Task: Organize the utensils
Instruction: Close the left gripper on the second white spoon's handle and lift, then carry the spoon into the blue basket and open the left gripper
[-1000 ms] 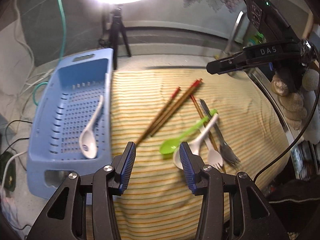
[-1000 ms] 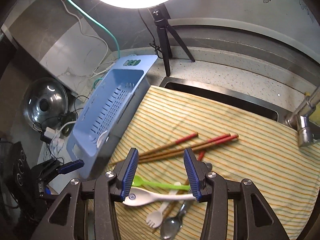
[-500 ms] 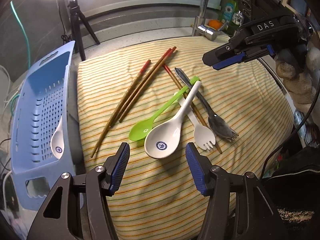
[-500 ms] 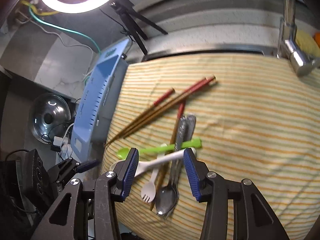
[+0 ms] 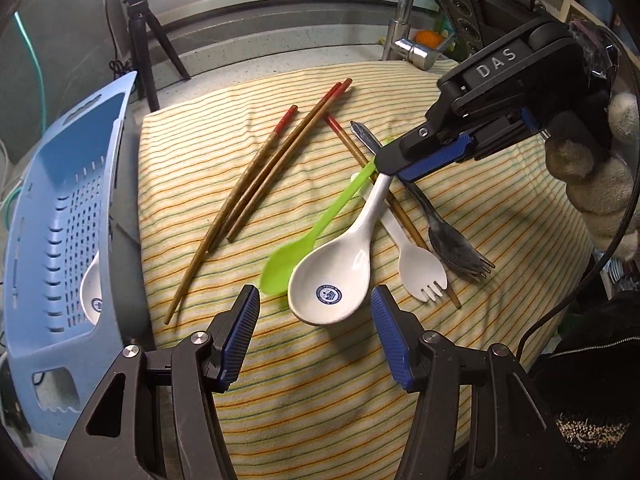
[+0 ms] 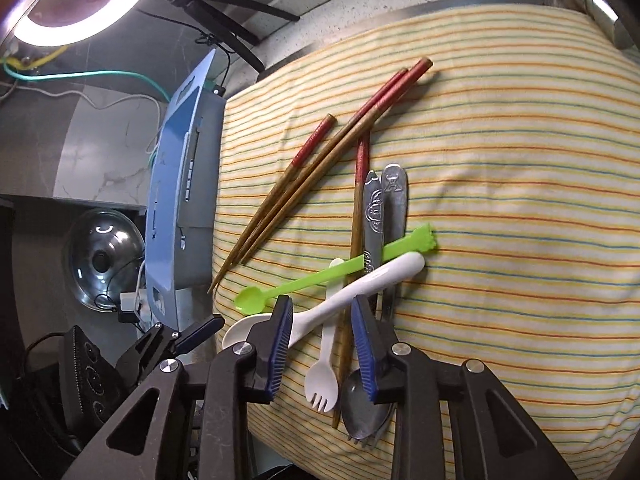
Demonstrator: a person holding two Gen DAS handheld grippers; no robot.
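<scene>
Nearest the left wrist camera, the left gripper [image 5: 315, 312] hangs with its blue-padded jaws apart and nothing between them, just short of the bowl of the white ceramic soup spoon with a round blue emblem [image 5: 334, 276], which lies on the yellow striped cloth [image 5: 320, 392]. The right gripper [image 6: 322, 338] straddles that spoon's handle, its jaws closing with a gap on either side of the handle, so nothing is gripped yet; a hand in a knitted glove [image 5: 592, 184] holds it. Under and beside the spoon lie a lime-green plastic spoon [image 5: 316, 228], a white plastic spork [image 5: 416, 264], a dark metal fork [image 5: 452, 240] and a metal spoon [image 6: 364, 404], all crossing in one pile with a single red-tipped wooden chopstick [image 6: 356, 240]. Farther left, three more red-tipped wooden chopsticks [image 5: 256, 196] lie together at a slant. Beside the cloth stands the light blue perforated plastic basket [image 5: 52, 208], a second white ceramic spoon [image 5: 91, 290] inside it. Beyond stand a small black tripod [image 5: 140, 36] and a chrome tap [image 5: 406, 20]
</scene>
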